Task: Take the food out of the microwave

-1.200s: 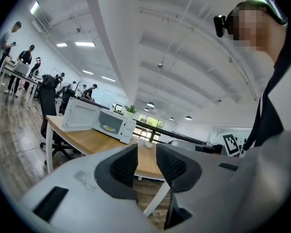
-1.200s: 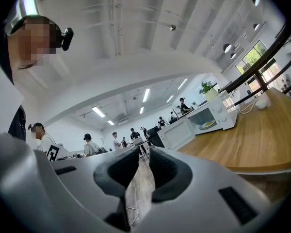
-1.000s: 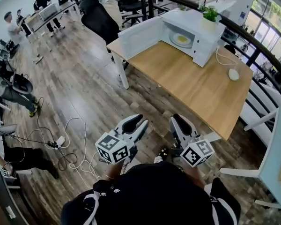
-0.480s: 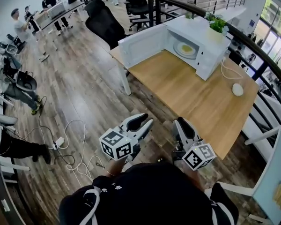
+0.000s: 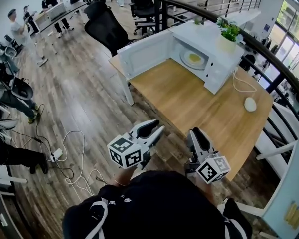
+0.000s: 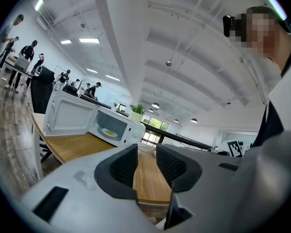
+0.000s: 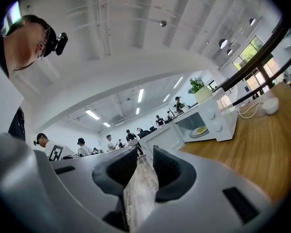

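A white microwave (image 5: 217, 59) stands at the far end of the wooden table (image 5: 199, 108), its door (image 5: 142, 54) swung open to the left. Inside lies a plate of yellow food (image 5: 194, 59), which also shows in the left gripper view as the plate (image 6: 108, 132) and in the right gripper view as the plate (image 7: 200, 130). My left gripper (image 5: 152, 131) and right gripper (image 5: 197, 137) hover off the table's near edge, well short of the microwave. Both have their jaws drawn together to a thin slit, with nothing held.
A potted plant (image 5: 230, 32) sits on top of the microwave. A small white round device (image 5: 250, 103) with a cable lies at the table's right. A black chair (image 5: 105, 26) stands behind the door, cables (image 5: 72, 158) trail on the floor, and a railing (image 5: 269, 59) runs along the right.
The head view has drifted slightly, so the table and microwave sit a little nearer. Both grippers stay low in front of the body with their jaws as before.
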Demonstrator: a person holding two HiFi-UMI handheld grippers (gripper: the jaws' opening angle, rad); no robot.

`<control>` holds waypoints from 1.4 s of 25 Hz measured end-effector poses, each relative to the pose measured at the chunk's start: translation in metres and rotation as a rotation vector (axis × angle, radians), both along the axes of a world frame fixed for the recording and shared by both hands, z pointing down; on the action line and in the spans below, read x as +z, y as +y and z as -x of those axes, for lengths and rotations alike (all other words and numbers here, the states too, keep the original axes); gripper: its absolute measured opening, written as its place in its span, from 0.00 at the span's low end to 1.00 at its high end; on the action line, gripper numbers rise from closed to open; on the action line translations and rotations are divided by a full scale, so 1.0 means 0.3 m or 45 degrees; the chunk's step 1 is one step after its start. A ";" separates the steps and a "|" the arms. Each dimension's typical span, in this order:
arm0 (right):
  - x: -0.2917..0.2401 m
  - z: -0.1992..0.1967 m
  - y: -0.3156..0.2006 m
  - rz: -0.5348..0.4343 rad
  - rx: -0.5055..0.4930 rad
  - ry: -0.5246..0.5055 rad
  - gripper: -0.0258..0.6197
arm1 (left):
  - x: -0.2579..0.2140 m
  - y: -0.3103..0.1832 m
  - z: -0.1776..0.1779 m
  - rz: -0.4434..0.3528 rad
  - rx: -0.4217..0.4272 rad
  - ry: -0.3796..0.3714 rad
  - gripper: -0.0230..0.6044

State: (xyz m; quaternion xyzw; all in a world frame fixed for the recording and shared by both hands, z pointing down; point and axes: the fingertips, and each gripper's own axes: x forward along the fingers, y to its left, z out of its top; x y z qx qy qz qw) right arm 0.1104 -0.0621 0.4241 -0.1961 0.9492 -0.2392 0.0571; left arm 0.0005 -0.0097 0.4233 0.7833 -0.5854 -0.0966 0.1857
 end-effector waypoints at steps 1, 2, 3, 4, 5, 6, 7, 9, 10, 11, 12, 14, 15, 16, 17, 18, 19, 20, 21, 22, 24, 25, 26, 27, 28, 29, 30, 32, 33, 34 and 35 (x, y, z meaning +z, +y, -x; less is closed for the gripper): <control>0.003 0.007 -0.013 0.002 -0.001 -0.001 0.18 | 0.001 -0.011 0.010 0.002 -0.004 -0.003 0.19; 0.005 0.018 -0.027 0.002 -0.004 -0.003 0.18 | 0.004 -0.023 0.024 0.005 -0.011 -0.006 0.19; 0.007 0.031 -0.041 0.002 -0.008 -0.004 0.18 | 0.007 -0.038 0.038 0.009 -0.017 -0.008 0.19; 0.010 0.042 -0.056 0.004 -0.010 -0.006 0.19 | 0.013 -0.055 0.050 0.014 -0.020 -0.008 0.19; 0.013 0.052 -0.072 0.005 -0.009 -0.005 0.19 | 0.019 -0.073 0.060 0.019 -0.020 -0.006 0.19; 0.017 0.060 -0.090 0.007 -0.005 -0.003 0.19 | 0.028 -0.095 0.069 0.024 -0.016 -0.003 0.19; 0.022 0.066 -0.111 0.010 0.003 0.001 0.19 | 0.038 -0.120 0.076 0.030 -0.009 0.001 0.19; 0.033 0.081 -0.159 0.014 0.025 0.012 0.19 | 0.059 -0.181 0.096 0.040 0.013 0.011 0.20; 0.040 0.091 -0.185 0.016 0.041 0.018 0.19 | 0.069 -0.215 0.110 0.043 0.026 0.017 0.20; 0.045 0.104 -0.212 0.018 0.058 0.021 0.19 | 0.077 -0.253 0.128 0.046 0.042 0.021 0.20; 0.050 0.121 -0.241 0.020 0.075 0.021 0.19 | 0.083 -0.294 0.149 0.048 0.059 0.022 0.20; 0.052 0.165 -0.306 0.019 0.111 0.016 0.19 | 0.086 -0.385 0.199 0.046 0.099 0.016 0.20; 0.052 0.188 -0.342 0.019 0.131 0.015 0.19 | 0.084 -0.432 0.225 0.043 0.119 0.012 0.21; 0.054 0.211 -0.379 0.022 0.153 0.015 0.19 | 0.084 -0.478 0.252 0.041 0.138 0.009 0.21; 0.055 0.237 -0.414 0.029 0.175 0.012 0.19 | 0.085 -0.523 0.280 0.039 0.154 0.008 0.21; 0.054 0.264 -0.447 0.037 0.196 0.007 0.21 | 0.085 -0.566 0.311 0.039 0.172 0.008 0.21; 0.049 0.290 -0.477 0.045 0.218 0.000 0.21 | 0.083 -0.606 0.340 0.042 0.193 0.008 0.21; 0.041 0.315 -0.503 0.051 0.242 -0.004 0.21 | 0.079 -0.643 0.366 0.046 0.216 0.011 0.21; 0.032 0.338 -0.527 0.056 0.266 -0.004 0.21 | 0.073 -0.676 0.391 0.051 0.238 0.015 0.21; 0.022 0.361 -0.552 0.060 0.285 -0.001 0.22 | 0.064 -0.708 0.416 0.053 0.255 0.019 0.22; 0.007 0.407 -0.611 0.066 0.311 0.009 0.23 | 0.046 -0.779 0.465 0.055 0.275 0.025 0.22; 0.003 0.429 -0.644 0.070 0.324 0.014 0.23 | 0.040 -0.819 0.486 0.058 0.286 0.026 0.22; 0.002 0.448 -0.677 0.078 0.341 0.021 0.24 | 0.037 -0.859 0.503 0.062 0.300 0.028 0.22; 0.004 0.465 -0.706 0.090 0.360 0.028 0.24 | 0.038 -0.898 0.516 0.068 0.319 0.031 0.23; 0.010 0.480 -0.731 0.100 0.381 0.034 0.25 | 0.044 -0.933 0.526 0.075 0.340 0.035 0.23; 0.021 0.497 -0.755 0.107 0.400 0.039 0.25 | 0.053 -0.965 0.538 0.083 0.361 0.037 0.23; 0.034 0.515 -0.779 0.110 0.417 0.042 0.25 | 0.064 -0.996 0.551 0.090 0.379 0.036 0.23; 0.060 0.552 -0.825 0.120 0.444 0.053 0.27 | 0.086 -1.055 0.575 0.104 0.409 0.028 0.24; 0.072 0.566 -0.846 0.130 0.460 0.061 0.27 | 0.097 -1.083 0.584 0.112 0.422 0.023 0.24; 0.084 0.575 -0.868 0.142 0.480 0.069 0.28 | 0.109 -1.110 0.589 0.122 0.436 0.020 0.24; 0.097 0.580 -0.890 0.155 0.504 0.074 0.28 | 0.122 -1.136 0.594 0.134 0.449 0.020 0.24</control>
